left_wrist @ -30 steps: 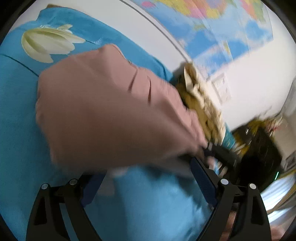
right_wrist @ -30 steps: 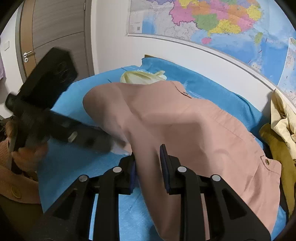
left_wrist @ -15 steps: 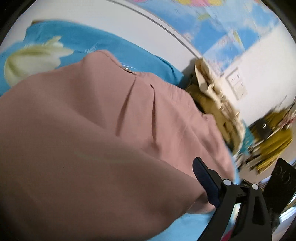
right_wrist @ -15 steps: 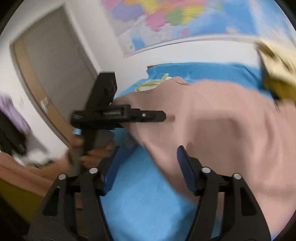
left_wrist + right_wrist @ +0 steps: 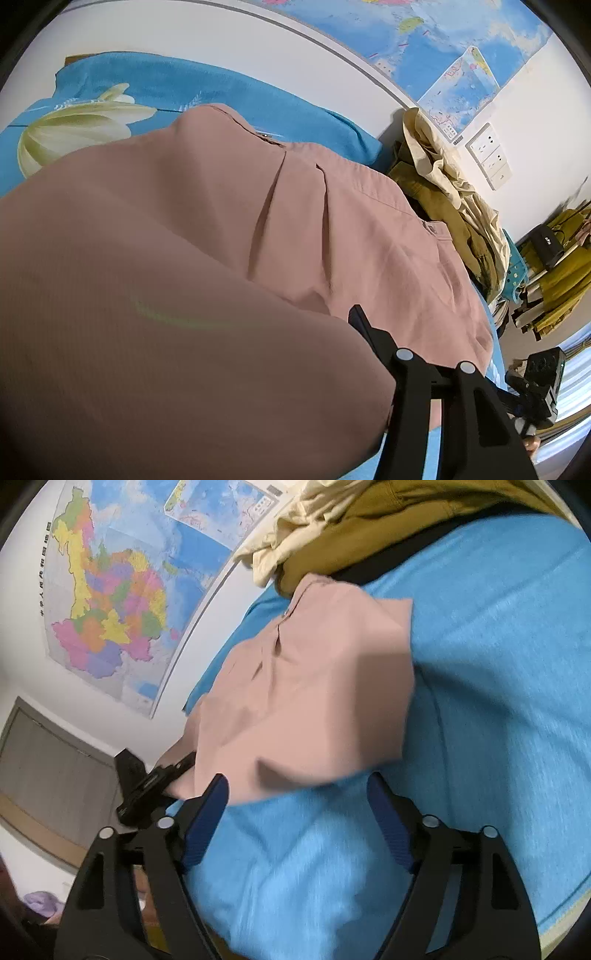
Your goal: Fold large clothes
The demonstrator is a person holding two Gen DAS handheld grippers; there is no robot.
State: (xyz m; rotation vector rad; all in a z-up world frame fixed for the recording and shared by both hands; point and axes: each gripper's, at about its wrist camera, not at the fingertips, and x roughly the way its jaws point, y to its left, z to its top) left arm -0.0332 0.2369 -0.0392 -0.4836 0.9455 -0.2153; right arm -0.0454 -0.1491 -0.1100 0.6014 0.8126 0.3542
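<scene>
A large dusty-pink garment lies on the blue bed cover. In the left wrist view it drapes over my left gripper and hides the left finger; only the right finger shows, so the jaw gap is hidden. In the right wrist view the garment lies folded over itself on the blue cover. My left gripper reaches into its left edge there. My right gripper is open and empty, just off the garment's near edge.
A pile of mustard and cream clothes sits at the bed's far end by the wall, also in the right wrist view. A wall map hangs above the bed. A door stands at left. More clothes hang on a rack.
My right gripper has let go of the pink garment, opened, and swung away to the right. The garment has come over my left gripper and now covers most of its view.
</scene>
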